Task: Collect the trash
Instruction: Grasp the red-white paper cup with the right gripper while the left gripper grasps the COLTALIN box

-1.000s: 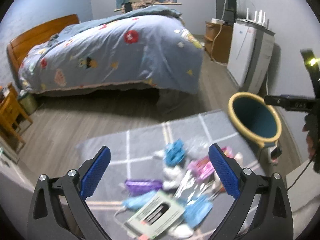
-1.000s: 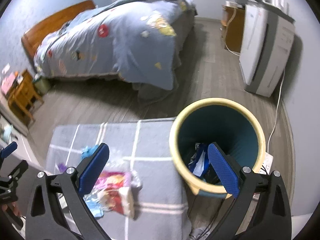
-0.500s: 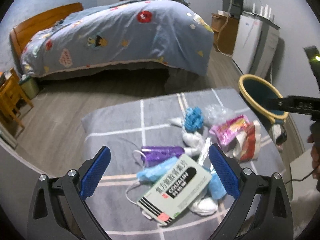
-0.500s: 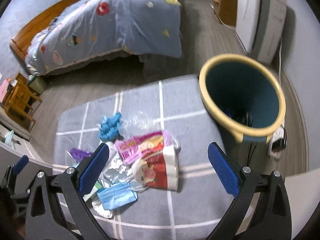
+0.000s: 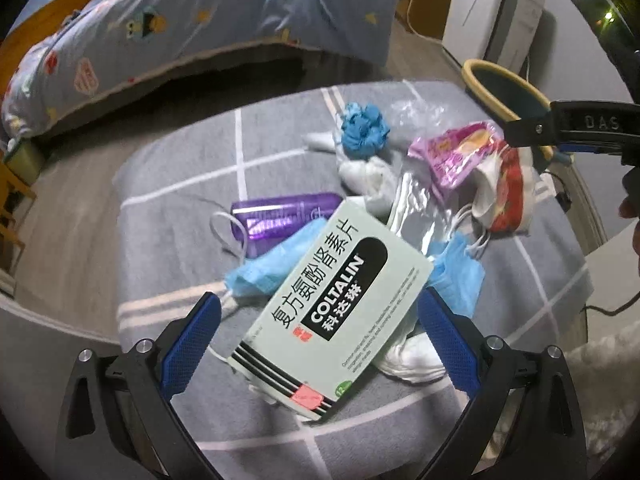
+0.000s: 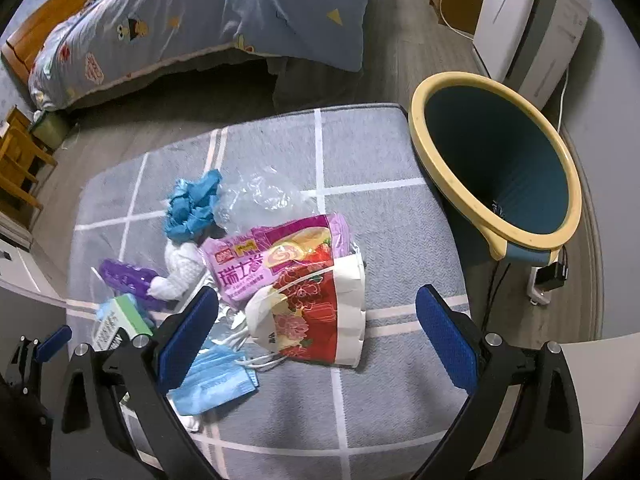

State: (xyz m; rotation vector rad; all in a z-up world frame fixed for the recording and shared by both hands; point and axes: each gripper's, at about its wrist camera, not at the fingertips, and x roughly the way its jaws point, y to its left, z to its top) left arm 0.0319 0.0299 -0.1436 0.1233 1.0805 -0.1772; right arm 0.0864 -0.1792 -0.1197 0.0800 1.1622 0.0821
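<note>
Grey fabric with white grid lines is covering the counter (image 6: 384, 208), where trash is lying heaped toward its left edge: a medicine box (image 5: 336, 308), blue masks (image 6: 212, 384) and snack wrappers (image 6: 280, 256). Both left tongs (image 5: 318, 344) and right tongs (image 6: 318, 336) are hovering released above it. A yellow-rimmed bin (image 6: 496, 236) is standing off the right edge, a bed (image 6: 208, 16) lying beyond.

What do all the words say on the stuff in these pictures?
"复方氨酚肾素片" and "COLTALIN 科达琳": on the green medicine box.
Its small print along the edge: too small to read.
"DAS": on the right gripper, cut off at the picture's edge.
"瑞士卷": on the pink snack wrapper; its small logo is too blurred.
Red flowered pack: no words readable.
</note>
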